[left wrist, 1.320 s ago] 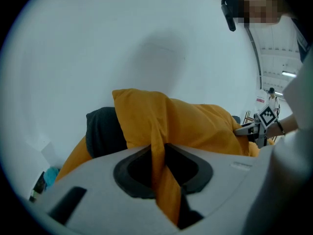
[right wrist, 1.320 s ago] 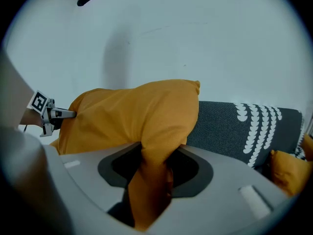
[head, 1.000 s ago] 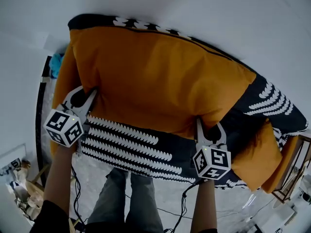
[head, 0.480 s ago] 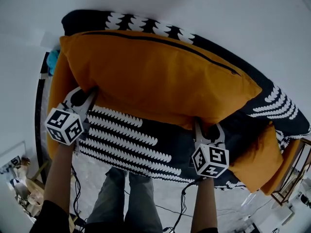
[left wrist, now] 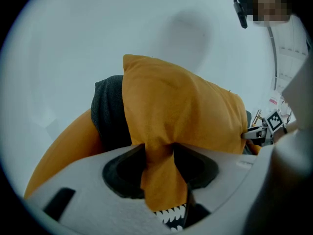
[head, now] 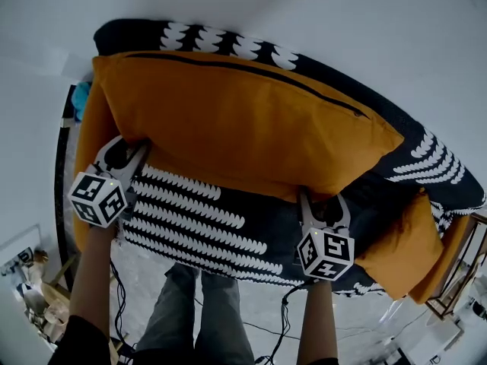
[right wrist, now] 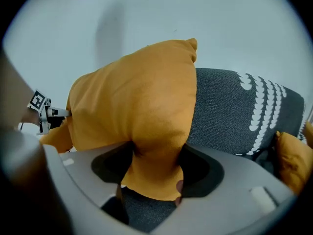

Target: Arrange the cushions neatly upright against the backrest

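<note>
Cushion (head: 243, 128), large, orange, upright on sofa (head: 198, 215). Left cushion (head: 85, 150), right cushion (head: 403, 242) alongside: three counted. Left tongs (head: 129, 146), right tongs (head: 323, 199) just spreading, hem between.

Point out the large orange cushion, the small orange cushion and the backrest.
large orange cushion (head: 243, 131): head view, middle of its face.
small orange cushion (head: 403, 243): head view, middle of its face.
backrest (head: 221, 44): head view, patterned top edge.

A plain white wall (head: 319, 14) is rising behind a dark sofa (head: 205, 219) with white patterning. Pale marbled floor (head: 141, 287) is showing below it, and a wooden frame (head: 455, 271) is standing at the right edge.
</note>
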The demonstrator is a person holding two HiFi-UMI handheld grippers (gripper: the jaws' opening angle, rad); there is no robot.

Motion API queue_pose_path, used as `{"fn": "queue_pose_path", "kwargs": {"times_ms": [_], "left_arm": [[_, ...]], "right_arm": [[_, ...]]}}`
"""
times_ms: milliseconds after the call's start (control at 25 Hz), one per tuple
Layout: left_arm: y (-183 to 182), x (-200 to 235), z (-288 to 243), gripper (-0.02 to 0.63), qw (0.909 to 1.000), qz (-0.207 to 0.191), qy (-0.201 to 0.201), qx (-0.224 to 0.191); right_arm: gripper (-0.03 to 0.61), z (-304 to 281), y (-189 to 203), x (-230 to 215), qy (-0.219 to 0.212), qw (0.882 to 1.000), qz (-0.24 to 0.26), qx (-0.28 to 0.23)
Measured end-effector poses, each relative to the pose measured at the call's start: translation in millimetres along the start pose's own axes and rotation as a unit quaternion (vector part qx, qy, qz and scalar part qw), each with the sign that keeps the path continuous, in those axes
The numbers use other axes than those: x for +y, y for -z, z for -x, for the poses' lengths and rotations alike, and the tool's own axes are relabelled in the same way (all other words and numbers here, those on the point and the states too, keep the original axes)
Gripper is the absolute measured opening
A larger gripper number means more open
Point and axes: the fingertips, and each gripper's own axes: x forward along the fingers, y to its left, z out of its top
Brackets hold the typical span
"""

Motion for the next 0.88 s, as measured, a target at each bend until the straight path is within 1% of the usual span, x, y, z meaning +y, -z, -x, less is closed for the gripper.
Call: {"fn": "queue_pose_path", "kwargs": {"times_ms": [160, 320, 400, 480, 600, 720, 840, 880], "left_arm": [[-3.0, 1.4, 7.8, 0.178, 0.9997, 0.020, -0.002, -0.010], [-6.0, -0.8, 23.3, 0.169, 0.9996, 0.020, -0.009, -0.018], [-7.6, -2.4, 30.8, 0.159, 0.9995, 0.017, -0.011, -0.023], [-9.1, -5.9, 38.9, 0.122, 0.9995, 0.012, -0.011, -0.028], [-4.9, -19.8, 48.9, 0.094, 0.9996, 0.001, -0.007, -0.028], [-0.6, -38.4, 54.3, 0.059, 0.9995, -0.013, 0.001, -0.029], [-4.8, -48.1, 71.0, 0.041, 0.9991, -0.020, 0.011, -0.035], [-6.3, -50.4, 78.9, 0.032, 0.9990, -0.019, 0.013, -0.037]], "right_arm": [[0.316, 13.1, -0.2, -4.3, 0.013, 1.000, -0.003, -0.010], [0.299, 32.3, 0.2, -4.3, 0.021, 0.999, -0.017, -0.024], [0.273, 39.8, -0.1, -2.6, 0.026, 0.999, -0.014, -0.030], [0.232, 47.6, -0.5, -1.0, 0.034, 0.999, -0.015, -0.036], [0.212, 59.1, 2.0, -1.5, 0.038, 0.998, -0.022, -0.044], [0.172, 69.6, 5.6, -4.5, 0.043, 0.997, -0.026, -0.053], [0.129, 89.0, -2.0, 6.3, 0.055, 0.996, -0.022, -0.068], [0.102, 96.6, -4.6, 11.1, 0.058, 0.996, -0.021, -0.071]]}}
